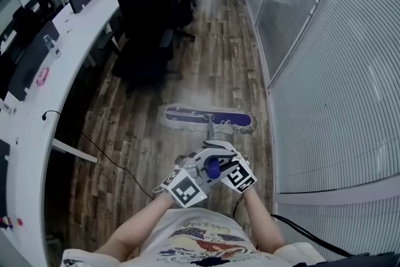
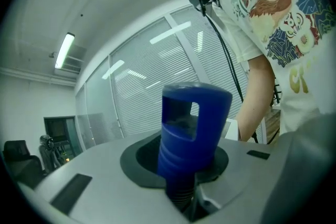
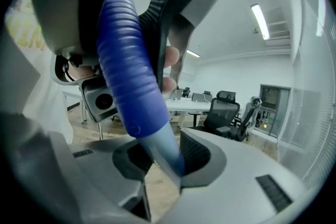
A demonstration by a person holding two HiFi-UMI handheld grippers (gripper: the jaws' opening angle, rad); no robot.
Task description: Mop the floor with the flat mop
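Near glass wall (image 1: 325,72), flat mop (image 1: 209,119) seemingly sits clear.

No writing can be read in any view.

Lane of brown wood-plank floor (image 1: 219,53) runs open ahead to the far end. Left side: black office chairs (image 1: 147,28) jut out from the long white curved worktop (image 1: 28,141), narrowing the lane. Right side: glass partition with white blinds (image 1: 325,72), unbroken. Purple flat mop (image 1: 209,117) lies crosswise. Thin black cable (image 1: 107,157) trails over the floor, left.
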